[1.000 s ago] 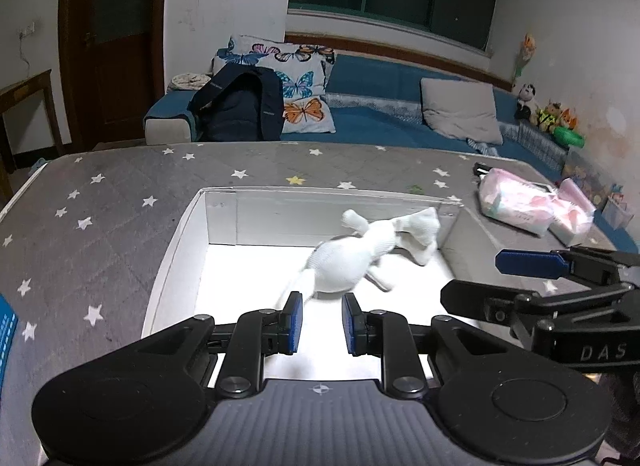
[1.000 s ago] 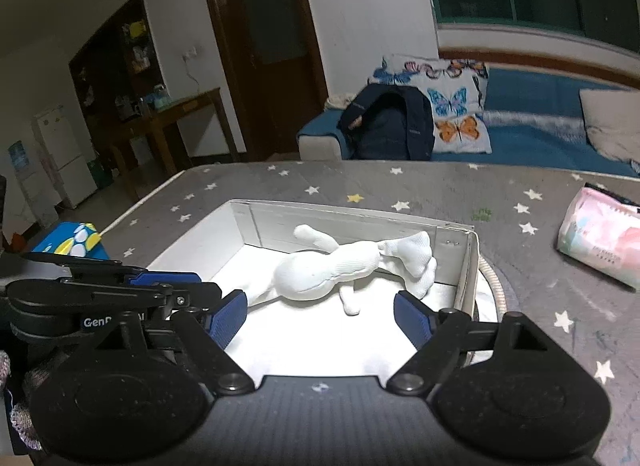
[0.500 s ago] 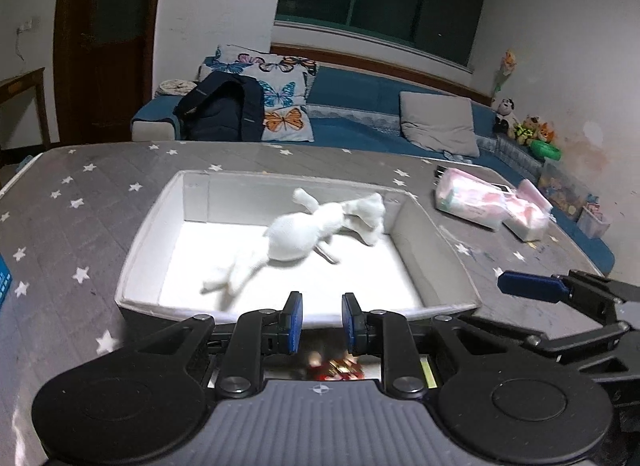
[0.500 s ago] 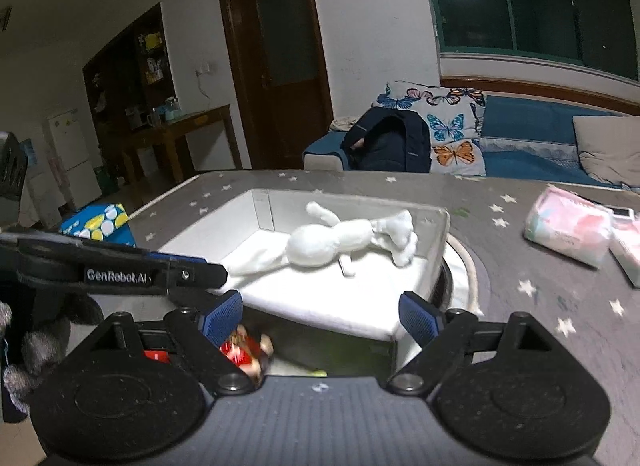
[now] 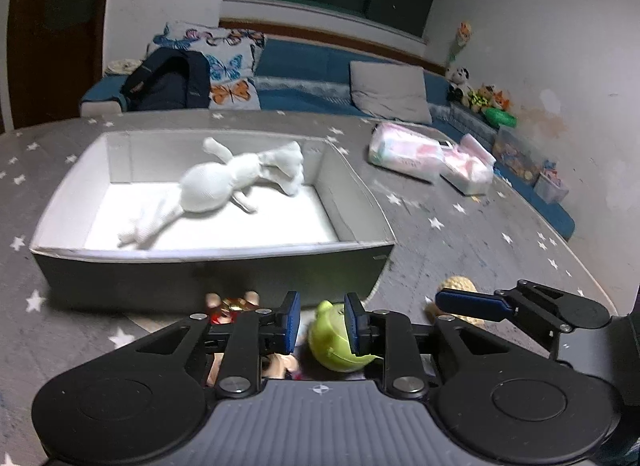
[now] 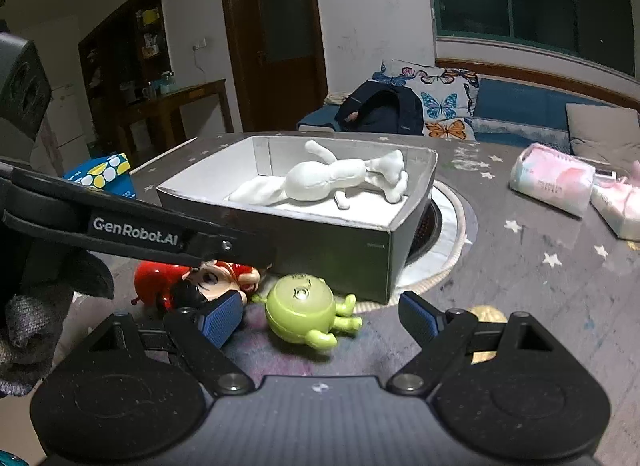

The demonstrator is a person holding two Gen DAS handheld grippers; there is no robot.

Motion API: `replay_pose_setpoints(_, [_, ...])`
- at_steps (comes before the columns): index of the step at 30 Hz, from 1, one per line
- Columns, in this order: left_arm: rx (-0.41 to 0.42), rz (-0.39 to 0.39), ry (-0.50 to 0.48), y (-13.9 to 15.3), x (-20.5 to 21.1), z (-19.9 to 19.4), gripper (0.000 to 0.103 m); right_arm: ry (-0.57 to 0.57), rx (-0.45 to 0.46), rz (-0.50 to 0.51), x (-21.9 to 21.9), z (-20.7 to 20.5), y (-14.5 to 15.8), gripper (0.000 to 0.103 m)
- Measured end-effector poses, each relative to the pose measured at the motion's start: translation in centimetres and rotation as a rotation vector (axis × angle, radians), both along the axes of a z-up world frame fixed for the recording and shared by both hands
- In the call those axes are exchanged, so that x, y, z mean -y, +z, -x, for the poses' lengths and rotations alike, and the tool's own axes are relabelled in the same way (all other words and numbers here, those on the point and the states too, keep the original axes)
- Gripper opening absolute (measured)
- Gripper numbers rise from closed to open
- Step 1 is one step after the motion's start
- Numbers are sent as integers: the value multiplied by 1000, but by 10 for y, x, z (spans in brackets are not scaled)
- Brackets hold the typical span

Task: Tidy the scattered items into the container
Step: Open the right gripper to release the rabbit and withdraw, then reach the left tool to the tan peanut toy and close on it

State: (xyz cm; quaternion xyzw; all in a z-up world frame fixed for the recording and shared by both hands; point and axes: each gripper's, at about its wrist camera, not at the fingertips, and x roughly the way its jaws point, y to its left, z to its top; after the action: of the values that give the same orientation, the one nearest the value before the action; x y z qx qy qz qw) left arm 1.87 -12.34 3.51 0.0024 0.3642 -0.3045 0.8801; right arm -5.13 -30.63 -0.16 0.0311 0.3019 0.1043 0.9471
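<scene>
A grey box with a white inside (image 5: pixel 212 280) (image 6: pixel 332 244) stands on the star-patterned table, with a white plush toy (image 5: pixel 224 185) (image 6: pixel 324 181) lying in it. In front of the box lie a green alien toy (image 5: pixel 334 336) (image 6: pixel 302 310), a red-haired doll (image 6: pixel 218 276) (image 5: pixel 232 306) and a tan object (image 5: pixel 456 288) (image 6: pixel 486 314). My left gripper (image 5: pixel 320 324) hangs just above the green toy, jaws narrowly apart, not closed on it. My right gripper (image 6: pixel 320 316) is wide open, with the green toy between its fingers and lower down.
Two pink-and-white tissue packs (image 5: pixel 404 151) (image 6: pixel 552 181) lie on the table to the right. A blue patterned box (image 6: pixel 102 175) sits at the left edge. A round white mat (image 6: pixel 448 234) lies under the box. A blue sofa with cushions stands behind.
Both grippers pulled back from over the box to its near side and lowered. The toys in front of the box have come into view.
</scene>
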Motion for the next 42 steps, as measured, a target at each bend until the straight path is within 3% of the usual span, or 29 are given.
replay_pose_setpoints(14, [-37, -11, -36, -8, 16, -5, 29, -39, 1, 3, 10, 4, -11, 85])
replay_pose_setpoints(24, [-65, 59, -134, -4, 48, -1, 29, -156, 53, 19, 37, 25, -2, 85])
replay_pose_setpoints(30, [-99, 74, -194, -8, 75, -1, 29, -213, 11, 1, 55, 23, -13, 84])
replay_pose_setpoints(42, [-170, 63, -243, -25, 103, -8, 29, -217, -26, -47, 70, 11, -32, 79])
